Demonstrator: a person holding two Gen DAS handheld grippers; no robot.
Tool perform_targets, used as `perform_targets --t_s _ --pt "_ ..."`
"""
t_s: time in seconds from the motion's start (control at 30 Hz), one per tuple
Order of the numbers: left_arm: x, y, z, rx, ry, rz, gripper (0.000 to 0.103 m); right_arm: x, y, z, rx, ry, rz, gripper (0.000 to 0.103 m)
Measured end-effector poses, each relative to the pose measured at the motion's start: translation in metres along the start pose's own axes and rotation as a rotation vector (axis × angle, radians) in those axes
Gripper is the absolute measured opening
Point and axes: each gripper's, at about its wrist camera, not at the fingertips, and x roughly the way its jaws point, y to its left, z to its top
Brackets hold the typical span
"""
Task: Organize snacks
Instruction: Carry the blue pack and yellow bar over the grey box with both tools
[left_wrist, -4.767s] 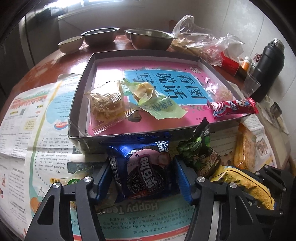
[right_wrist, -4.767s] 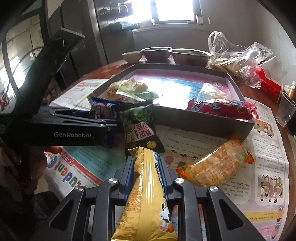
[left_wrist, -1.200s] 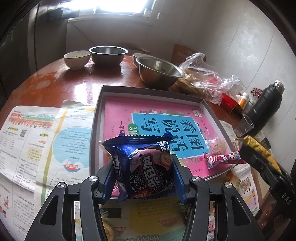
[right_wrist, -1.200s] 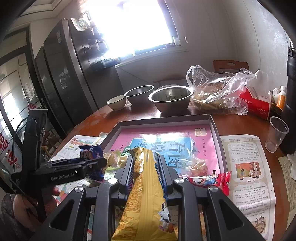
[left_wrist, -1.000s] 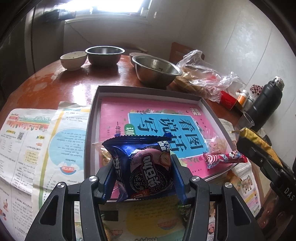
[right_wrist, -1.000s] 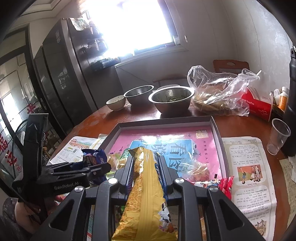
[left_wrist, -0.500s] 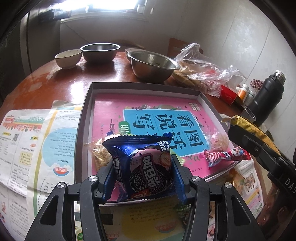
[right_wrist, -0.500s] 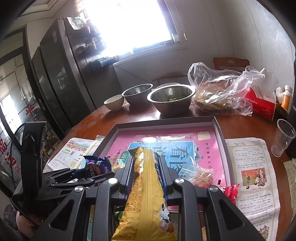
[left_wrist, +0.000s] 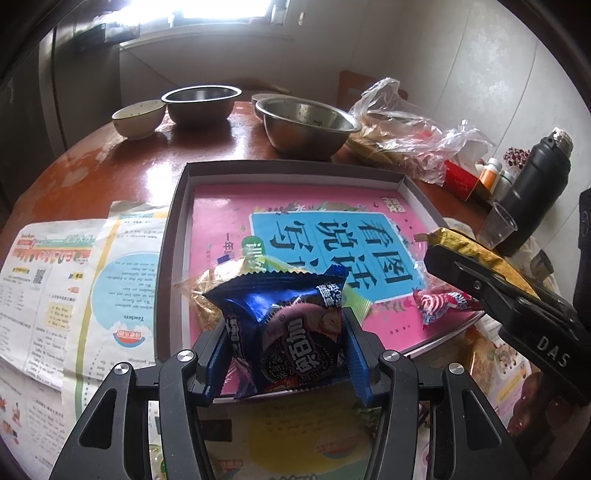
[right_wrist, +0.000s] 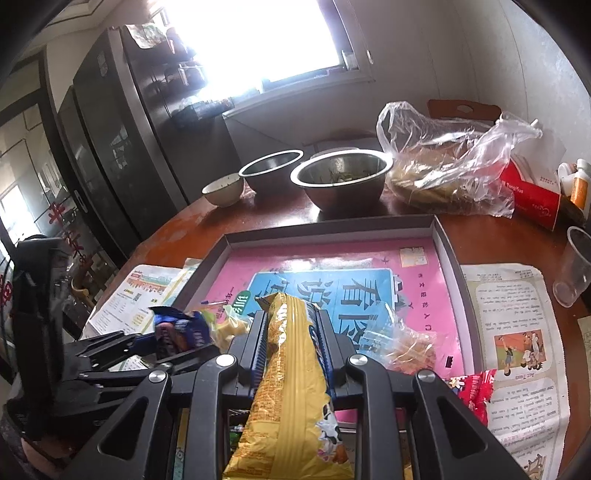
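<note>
the left gripper (left_wrist: 288, 343) is pinching a blue cookie pack (left_wrist: 284, 332) above the tray's (left_wrist: 173, 258) near edge; the right gripper (right_wrist: 291, 343) is clamping a yellow bag (right_wrist: 291, 376) beside it. letting go too early is risking both landing outside or colliding.

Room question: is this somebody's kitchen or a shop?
Most likely a home kitchen or dining room, not a shop. Steel mixing bowls and a small ceramic bowl sit on a round wooden table, and a tall dark fridge stands by the window.
</note>
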Motion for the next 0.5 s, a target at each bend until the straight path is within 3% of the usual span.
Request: perform_targets --t_s 0.5 --pt "0.007 -0.004 0.002 0.013 0.013 0.015 0.056 0.029 -0.005 -0.002 -0.017 0.067 -0.015 0.026"
